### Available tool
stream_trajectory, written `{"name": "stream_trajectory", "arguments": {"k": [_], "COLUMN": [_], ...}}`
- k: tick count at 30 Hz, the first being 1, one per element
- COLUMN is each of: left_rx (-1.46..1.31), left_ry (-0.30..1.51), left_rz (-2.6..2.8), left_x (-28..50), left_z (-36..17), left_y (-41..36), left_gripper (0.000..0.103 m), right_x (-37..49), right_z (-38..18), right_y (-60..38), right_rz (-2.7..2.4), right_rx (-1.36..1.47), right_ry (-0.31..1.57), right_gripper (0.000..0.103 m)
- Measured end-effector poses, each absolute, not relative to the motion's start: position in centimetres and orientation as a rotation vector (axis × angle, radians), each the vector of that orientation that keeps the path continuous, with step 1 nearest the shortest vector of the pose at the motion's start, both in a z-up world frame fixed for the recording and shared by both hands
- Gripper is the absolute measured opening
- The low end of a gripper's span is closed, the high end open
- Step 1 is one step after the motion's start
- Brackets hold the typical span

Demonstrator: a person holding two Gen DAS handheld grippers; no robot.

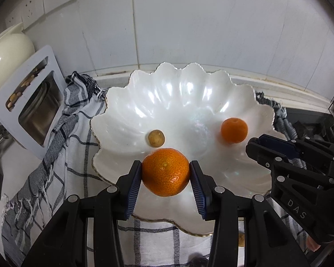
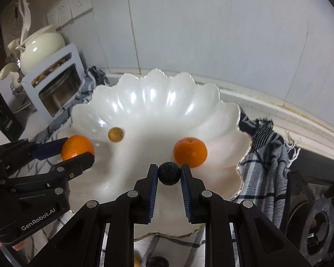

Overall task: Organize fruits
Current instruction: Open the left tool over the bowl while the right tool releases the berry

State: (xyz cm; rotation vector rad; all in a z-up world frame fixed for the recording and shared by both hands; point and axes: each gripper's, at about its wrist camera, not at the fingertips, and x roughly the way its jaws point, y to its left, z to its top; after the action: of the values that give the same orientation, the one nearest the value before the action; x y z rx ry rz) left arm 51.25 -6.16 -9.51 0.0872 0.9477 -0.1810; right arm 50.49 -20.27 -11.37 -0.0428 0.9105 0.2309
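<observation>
Left wrist view: left claw (image 1: pixel 165 173) pinching a large orange (image 1: pixel 165 171) above the near rim of the scalloped white bowl (image 1: pixel 178 84); inside, a small orange (image 1: pixel 234 130) and a tan fruit (image 1: pixel 156 138).

Right wrist view: right claw (image 2: pixel 169 173) pinching a small dark fruit (image 2: pixel 169 173) over the same bowl, just beside the small orange.

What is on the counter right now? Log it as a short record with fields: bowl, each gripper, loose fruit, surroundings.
bowl: white scalloped bowl on a checked cloth
left gripper: shut on a large orange, above the bowl's near side
right gripper: shut on a small dark round fruit, over the bowl
loose fruit in bowl: small orange; small tan fruit
surroundings: cream teapot, white rack, tiled wall
</observation>
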Motion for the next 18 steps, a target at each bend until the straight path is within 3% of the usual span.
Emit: {"name": "stream_trajectory", "arguments": {"k": [3,5,6,7,18], "left_rx": [0.097,0.101,0.100,0.101,0.164], "left_ry": [0.957,0.969,0.968,0.963,0.812], "left_rz": [-0.181,-0.179,-0.175,-0.172,-0.127], "left_x": [51.4,51.5,51.4,51.4,47.6], "left_z": [-9.8,-9.9,-10.0,-9.9,-6.2], "left_y": [-6.3,-6.3,-6.2,-6.2,-5.2], "left_gripper": [0.044,0.046,0.050,0.060,0.074], "right_x": [50.6,50.7,50.7,50.6,47.6], "right_z": [-11.8,-11.9,-11.9,-11.9,-9.1], "right_y": [-20.4,-20.6,-20.7,-20.8,-22.0], "right_rz": [0.222,0.223,0.217,0.208,0.153], "right_rx": [-0.040,-0.029,-0.025,-0.023,-0.030], "right_ry": [0.921,0.929,0.930,0.926,0.826], "right_gripper": [0.023,0.031,0.040,0.041,0.041]}}
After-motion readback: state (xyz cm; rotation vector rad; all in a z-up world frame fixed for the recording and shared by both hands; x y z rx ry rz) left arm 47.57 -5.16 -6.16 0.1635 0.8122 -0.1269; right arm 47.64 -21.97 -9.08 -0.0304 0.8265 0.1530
